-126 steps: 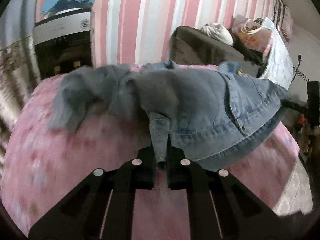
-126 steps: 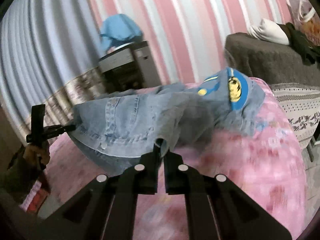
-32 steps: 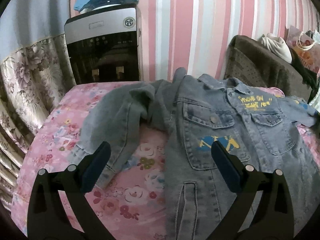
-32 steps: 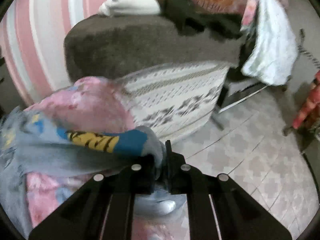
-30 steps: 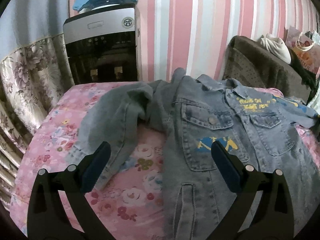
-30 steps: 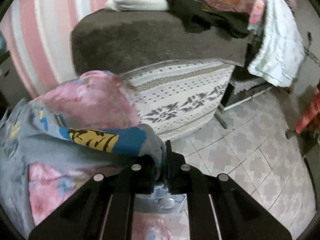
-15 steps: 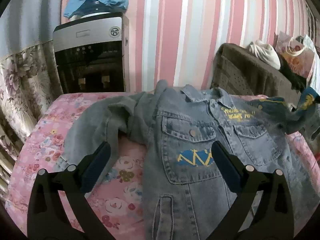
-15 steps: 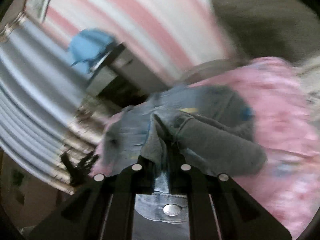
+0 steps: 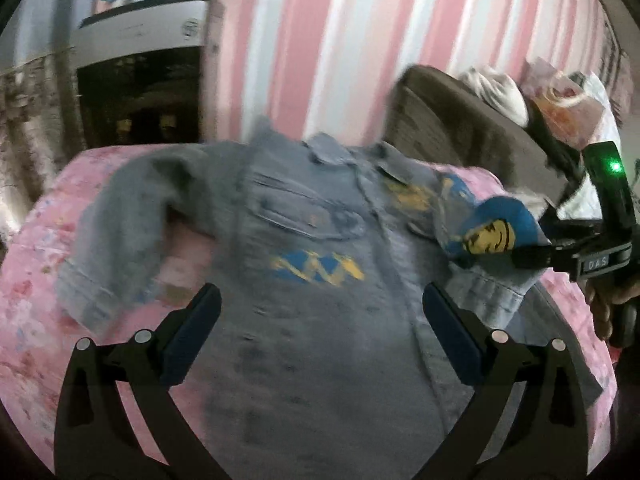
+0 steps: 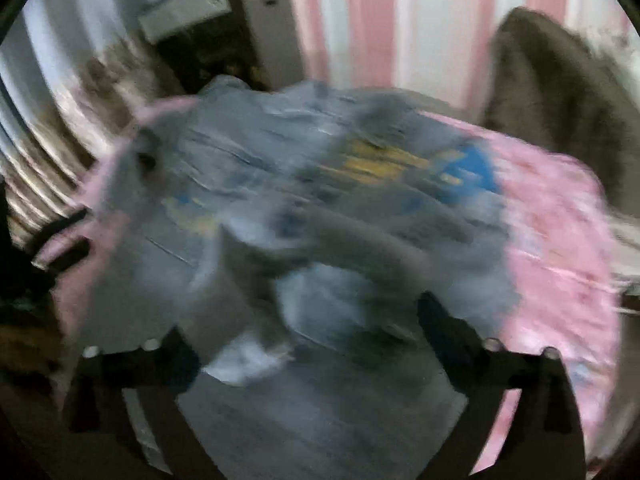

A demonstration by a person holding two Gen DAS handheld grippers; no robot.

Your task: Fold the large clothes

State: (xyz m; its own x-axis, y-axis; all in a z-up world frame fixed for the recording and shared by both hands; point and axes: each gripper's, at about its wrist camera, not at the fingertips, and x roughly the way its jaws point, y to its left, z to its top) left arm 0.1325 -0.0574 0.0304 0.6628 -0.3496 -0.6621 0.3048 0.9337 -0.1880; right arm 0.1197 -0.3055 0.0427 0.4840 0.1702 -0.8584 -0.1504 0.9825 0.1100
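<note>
A blue denim jacket [image 9: 320,248] with yellow and blue prints lies front up on a pink floral bed [image 9: 36,304]. Its right sleeve [image 9: 488,236], with a smiley patch, is folded in over the chest. My left gripper [image 9: 320,320] is open and empty above the jacket's lower front. My right gripper [image 10: 308,332] is open, with its fingers wide apart over the sleeve cuff [image 10: 256,356]; the view is blurred. It also shows in the left wrist view [image 9: 532,256] at the sleeve's end.
A water dispenser [image 9: 140,80] stands behind the bed on the left by a striped pink wall. A brown sofa [image 9: 460,136] with piled clothes stands at the back right. A floral curtain [image 9: 24,136] hangs at far left.
My right gripper carried the sleeve from the bed's edge over the jacket's chest and opened, letting the cuff go. My left gripper stayed open and moved slightly nearer the jacket.
</note>
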